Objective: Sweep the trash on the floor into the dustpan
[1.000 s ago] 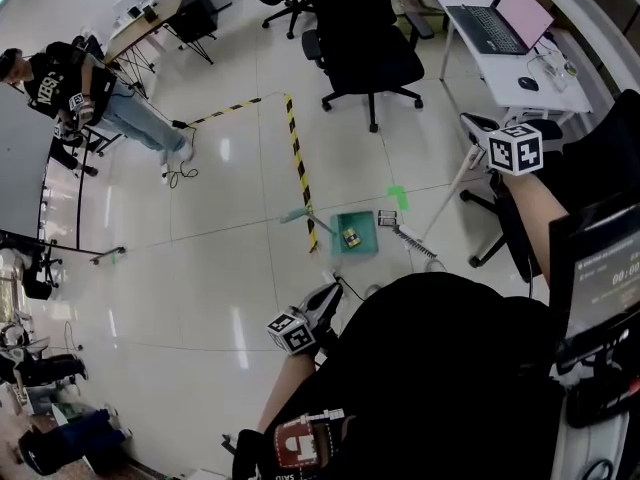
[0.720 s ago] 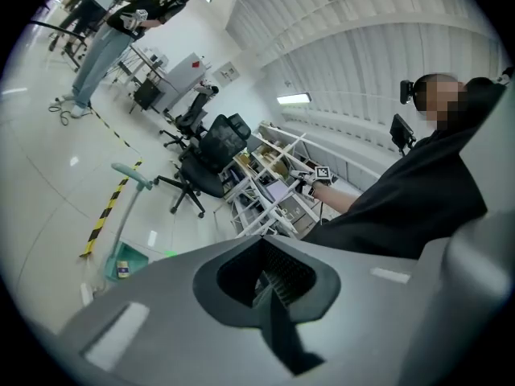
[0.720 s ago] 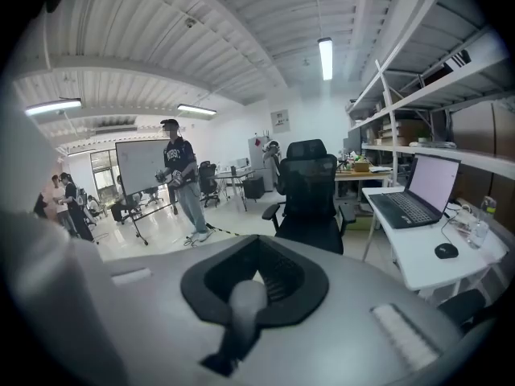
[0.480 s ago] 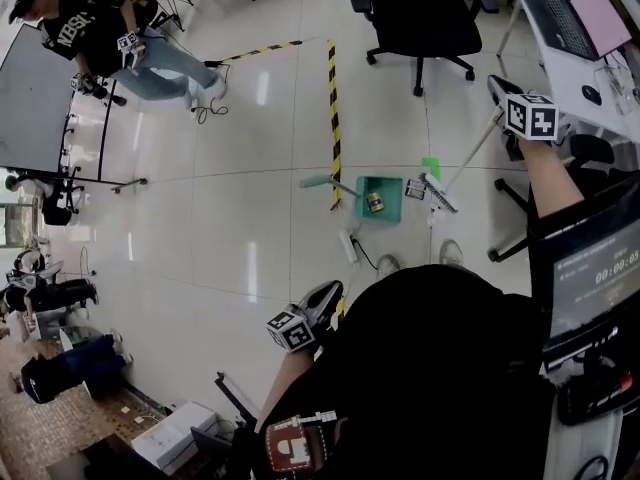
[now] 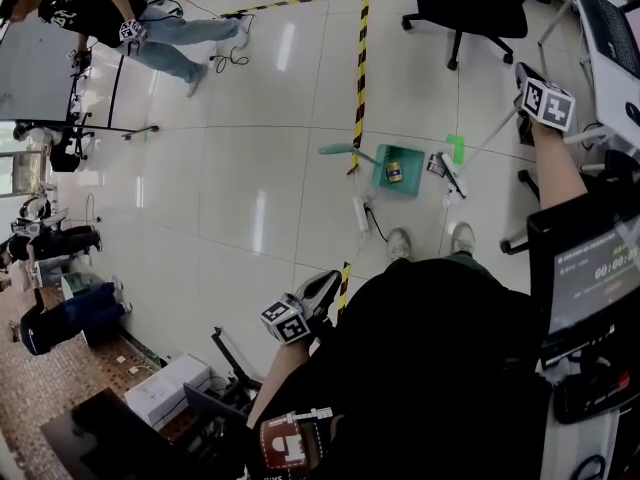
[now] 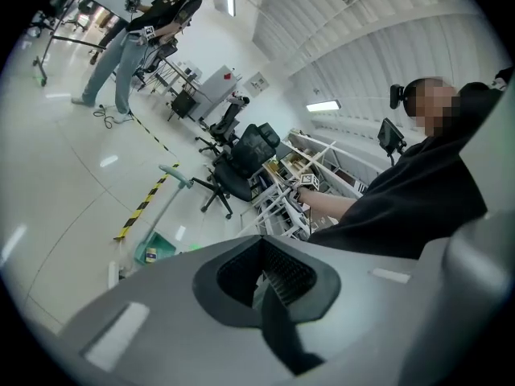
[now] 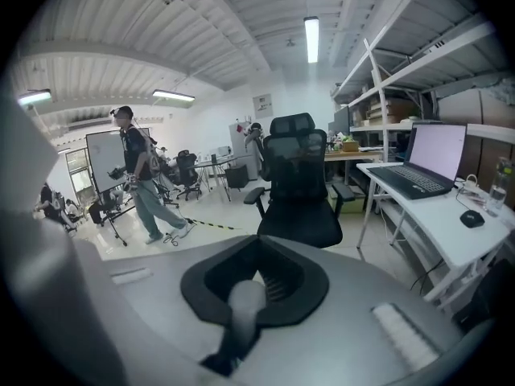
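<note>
I see a green dustpan [image 5: 410, 184] at one o'clock, yellow can [image 5: 394, 173] in it, white broom [image 5: 487, 140], black-and-yellow striped tape [image 5: 360, 68]

The left hand-held gripper [image 5: 318, 296] is held low, close in front of the body, on a bent arm, and its jaws are seen pressed together with nothing between them. The right hand-held gripper [image 5: 524, 80] is held out forward on an extended forearm, its jaws clamped on the pale broom handle [image 7: 240, 305].

Dustpan [image 5: 408, 183]: green, on the floor, handle raised.
Can [image 5: 394, 172]: yellow, lying inside the dustpan.
Broom [image 5: 451, 175]: head on floor, just beside dustpan.
</note>
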`<state>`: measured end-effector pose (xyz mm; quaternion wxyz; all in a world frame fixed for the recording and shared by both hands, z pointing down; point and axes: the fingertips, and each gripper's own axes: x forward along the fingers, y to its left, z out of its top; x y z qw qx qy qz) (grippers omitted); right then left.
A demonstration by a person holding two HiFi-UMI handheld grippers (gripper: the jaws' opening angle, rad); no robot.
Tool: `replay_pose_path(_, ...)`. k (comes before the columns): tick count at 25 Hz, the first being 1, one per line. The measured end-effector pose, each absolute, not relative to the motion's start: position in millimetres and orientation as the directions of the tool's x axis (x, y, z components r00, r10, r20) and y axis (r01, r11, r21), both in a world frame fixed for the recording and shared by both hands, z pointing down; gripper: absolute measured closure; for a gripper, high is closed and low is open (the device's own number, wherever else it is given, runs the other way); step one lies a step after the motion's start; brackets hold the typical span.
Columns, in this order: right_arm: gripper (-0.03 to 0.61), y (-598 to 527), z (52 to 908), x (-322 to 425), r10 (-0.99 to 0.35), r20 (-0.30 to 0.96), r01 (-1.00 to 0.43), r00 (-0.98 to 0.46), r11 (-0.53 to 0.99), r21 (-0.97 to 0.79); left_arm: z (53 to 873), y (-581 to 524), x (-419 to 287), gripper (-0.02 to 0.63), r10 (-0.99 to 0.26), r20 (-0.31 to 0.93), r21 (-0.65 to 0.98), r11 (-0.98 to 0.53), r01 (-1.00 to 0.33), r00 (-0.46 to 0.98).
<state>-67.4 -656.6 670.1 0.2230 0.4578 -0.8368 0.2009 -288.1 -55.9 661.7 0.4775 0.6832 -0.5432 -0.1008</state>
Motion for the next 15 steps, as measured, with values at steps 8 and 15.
replay_pose_path(8, 0.577, -640.7, 686.6, -110.3, -0.656, 0.546, -0.845, -0.521, 0.485, -0.224, 675.4, -27.0, -306.9, 0.614, -0.842, 0.391, 0.768, 0.077, -0.636, 0.371)
replay_pose_path(15, 0.578, -631.8, 682.2, -127.9, -0.630, 0.537, -0.823, -0.561, 0.496, -0.278, 674.2, -32.2, -322.3, 0.614, -0.855, 0.368, 0.771, 0.061, -0.633, 0.366)
